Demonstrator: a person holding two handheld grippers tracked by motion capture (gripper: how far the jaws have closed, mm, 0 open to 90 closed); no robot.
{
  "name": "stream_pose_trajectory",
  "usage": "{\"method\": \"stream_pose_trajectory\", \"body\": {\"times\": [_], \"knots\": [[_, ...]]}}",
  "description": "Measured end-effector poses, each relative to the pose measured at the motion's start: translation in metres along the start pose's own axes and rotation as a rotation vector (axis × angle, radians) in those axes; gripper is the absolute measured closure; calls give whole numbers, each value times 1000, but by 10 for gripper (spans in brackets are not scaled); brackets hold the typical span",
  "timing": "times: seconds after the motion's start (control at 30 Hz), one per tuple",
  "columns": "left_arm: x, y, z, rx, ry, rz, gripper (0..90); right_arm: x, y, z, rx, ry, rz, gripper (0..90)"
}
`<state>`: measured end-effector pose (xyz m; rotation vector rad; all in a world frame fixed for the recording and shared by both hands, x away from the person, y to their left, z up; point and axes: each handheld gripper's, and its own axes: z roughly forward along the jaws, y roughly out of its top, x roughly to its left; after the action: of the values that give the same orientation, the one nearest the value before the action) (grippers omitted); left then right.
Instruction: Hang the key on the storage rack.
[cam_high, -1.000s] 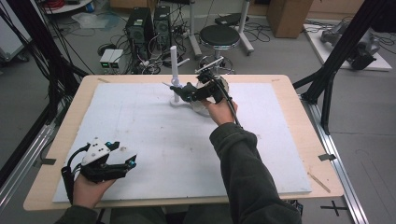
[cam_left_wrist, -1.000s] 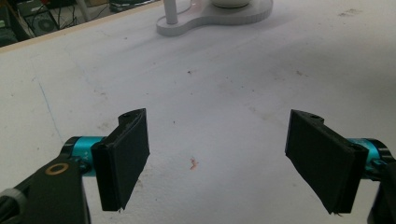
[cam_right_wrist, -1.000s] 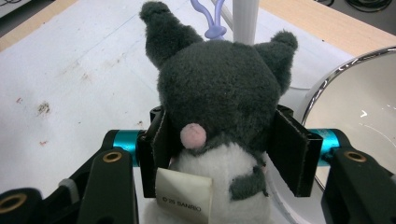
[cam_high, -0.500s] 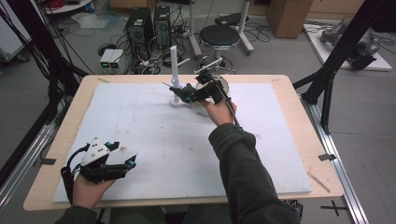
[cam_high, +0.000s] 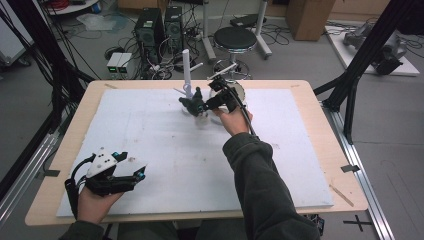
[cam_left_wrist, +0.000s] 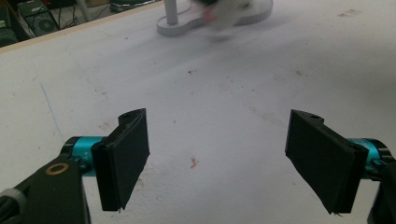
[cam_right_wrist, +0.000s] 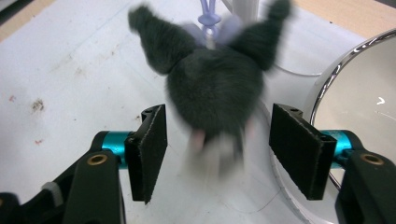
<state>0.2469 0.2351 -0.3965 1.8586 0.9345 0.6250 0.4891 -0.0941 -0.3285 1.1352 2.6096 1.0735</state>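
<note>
A dark grey plush toy (cam_right_wrist: 212, 93) hangs by a purple loop (cam_right_wrist: 208, 18) at the white post stand (cam_high: 186, 70) at the table's far middle. It is blurred by motion. My right gripper (cam_right_wrist: 219, 149) reaches it from the right, seen from above as right gripper (cam_high: 199, 106). Its jaws have just been opening; the toy (cam_high: 191, 105) hangs between the pads, which stand apart from it. My left gripper (cam_high: 136, 175) rests at the near left of the white board (cam_high: 150, 135), with the left gripper (cam_left_wrist: 217, 158) wide open over bare board and nothing between its pads.
A round chrome-rimmed white dish (cam_right_wrist: 359, 88) lies just right of the right gripper, next to the stand's base (cam_left_wrist: 187, 25). The wooden table edge (cam_high: 320, 115) frames the board. Computers, cables and a stool (cam_high: 235, 37) stand on the floor beyond.
Both hands have kept their places. The high view is too small to compare how far apart the right jaws stand around the plush toy.
</note>
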Motion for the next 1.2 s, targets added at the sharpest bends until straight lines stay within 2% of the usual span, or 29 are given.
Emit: {"method": "stream_pose_trajectory", "body": {"times": [0.13, 0.17, 0.27, 0.4, 0.67, 1.2], "knots": [[0, 0, 0, 3, 0, 5, 219, 1, -1, -6, -15, 4, -8, 353], [0, 0, 0, 4, 1, 5, 219, 1, -3, -11, -52, 1, -18, 351], [-1, 0, 1, 5, -3, 2, 219, 0, -8, -15, -78, 0, -24, 347], [-2, 0, 1, 12, -2, 7, 219, -4, -18, -22, -95, 13, -5, 323], [-2, 0, 3, 18, -3, 5, 219, -8, -35, -33, -153, 39, 0, 276], [-2, 0, 3, 22, -7, 3, 218, -5, -59, -49, -210, 81, -14, 222]]}}
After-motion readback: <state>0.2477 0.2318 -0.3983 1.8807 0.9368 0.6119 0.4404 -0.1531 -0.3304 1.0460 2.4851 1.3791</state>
